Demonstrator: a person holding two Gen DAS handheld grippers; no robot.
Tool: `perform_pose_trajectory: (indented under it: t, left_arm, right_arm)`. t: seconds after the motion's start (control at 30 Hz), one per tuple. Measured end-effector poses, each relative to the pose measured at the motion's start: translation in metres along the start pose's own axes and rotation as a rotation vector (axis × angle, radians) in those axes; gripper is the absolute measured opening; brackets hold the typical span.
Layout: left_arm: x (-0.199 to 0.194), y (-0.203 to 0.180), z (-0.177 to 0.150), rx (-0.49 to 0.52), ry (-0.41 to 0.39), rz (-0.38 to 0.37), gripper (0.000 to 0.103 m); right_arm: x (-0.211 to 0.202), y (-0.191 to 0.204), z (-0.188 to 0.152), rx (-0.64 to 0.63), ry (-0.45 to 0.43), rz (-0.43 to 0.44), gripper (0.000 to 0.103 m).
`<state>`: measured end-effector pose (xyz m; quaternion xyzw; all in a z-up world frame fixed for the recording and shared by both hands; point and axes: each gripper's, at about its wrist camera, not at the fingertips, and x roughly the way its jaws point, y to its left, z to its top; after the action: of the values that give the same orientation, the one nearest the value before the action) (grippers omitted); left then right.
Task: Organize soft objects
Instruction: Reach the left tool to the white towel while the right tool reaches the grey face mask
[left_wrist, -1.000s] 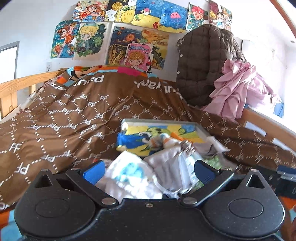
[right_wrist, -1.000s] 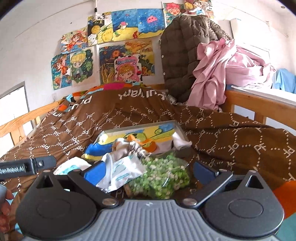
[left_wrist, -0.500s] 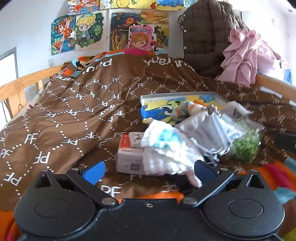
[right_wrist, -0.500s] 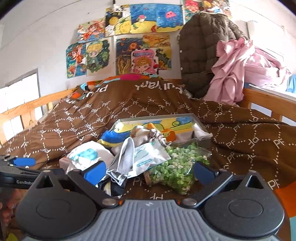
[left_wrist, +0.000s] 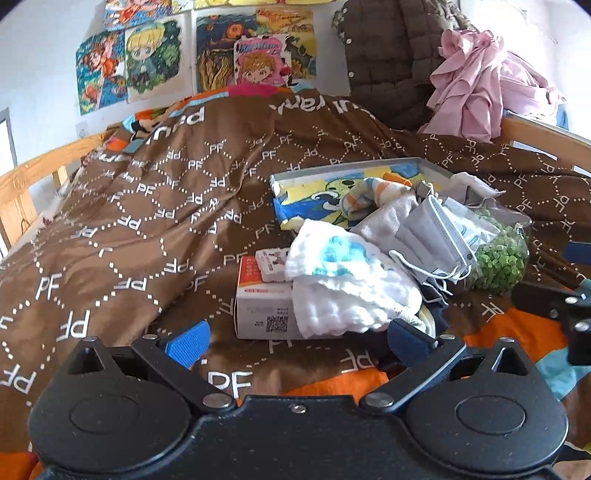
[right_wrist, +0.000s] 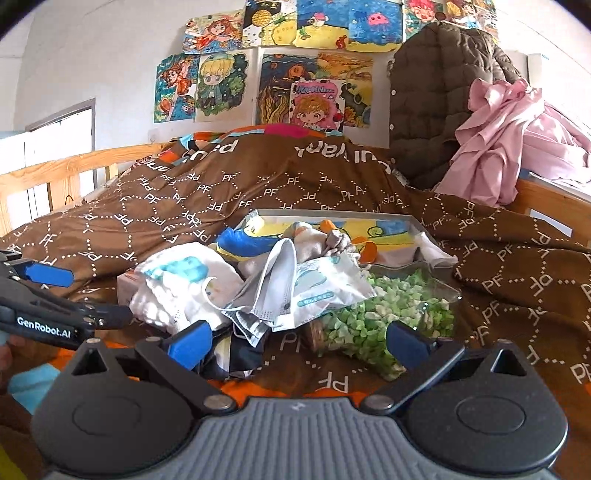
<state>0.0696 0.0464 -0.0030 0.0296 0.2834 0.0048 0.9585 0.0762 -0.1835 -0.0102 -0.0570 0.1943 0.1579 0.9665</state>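
A pile of soft things lies on the brown bedspread. In the left wrist view a white cloth with a blue print (left_wrist: 347, 280) drapes over a white and red carton (left_wrist: 262, 306). Grey face masks (left_wrist: 432, 236) and a bag of green pieces (left_wrist: 502, 258) lie to its right. Behind them a shallow cartoon-printed tray (left_wrist: 354, 184) holds a striped sock (left_wrist: 373, 192). My left gripper (left_wrist: 297, 341) is open just short of the carton, holding nothing. My right gripper (right_wrist: 297, 343) is open in front of the masks (right_wrist: 266, 295), a sealed mask packet (right_wrist: 321, 288) and the green bag (right_wrist: 388, 314).
Wooden bed rails (right_wrist: 74, 166) run along both sides. A brown quilted jacket (right_wrist: 436, 103) and pink cloth (right_wrist: 509, 140) are heaped at the back right. Drawings (right_wrist: 295, 92) hang on the wall. Each gripper shows at the edge of the other's view: the left gripper (right_wrist: 48, 295), the right gripper (left_wrist: 569, 295).
Both grippers have drawn back from the pile. The left one no longer straddles the white cloth, and the carton beneath it has come into view.
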Motion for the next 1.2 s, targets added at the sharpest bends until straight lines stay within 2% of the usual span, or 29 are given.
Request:
perform_pose_trajectory:
  t: [0.3,0.63,0.73,0.83,1.03,1.2]
  left_arm:
    - [0.01,0.01,-0.002,-0.102,0.018,-0.038,0.102]
    - [0.023,0.023,-0.004,-0.239,-0.021,-0.118,0.102]
    - [0.03,0.027,-0.006,-0.297,-0.019,-0.145,0.102]
    - [0.038,0.031,-0.008,-0.379,-0.013,-0.133,0.102]
    - [0.052,0.038,-0.011,-0.505,0.002,-0.21,0.102]
    - [0.061,0.042,-0.019,-0.621,0.016,-0.25,0.102]
  right_arm:
    - [0.014,0.004,-0.002,-0.025,-0.072,-0.008,0.101]
    - [0.03,0.005,-0.007,-0.061,-0.082,-0.017,0.1]
    - [0.034,0.006,-0.007,-0.08,-0.093,0.002,0.1]
    - [0.039,0.008,-0.005,-0.122,-0.112,0.017,0.098]
    - [0.059,0.005,0.006,-0.129,-0.116,0.065,0.092]
    - [0.073,0.003,0.009,-0.123,-0.106,0.12,0.091]
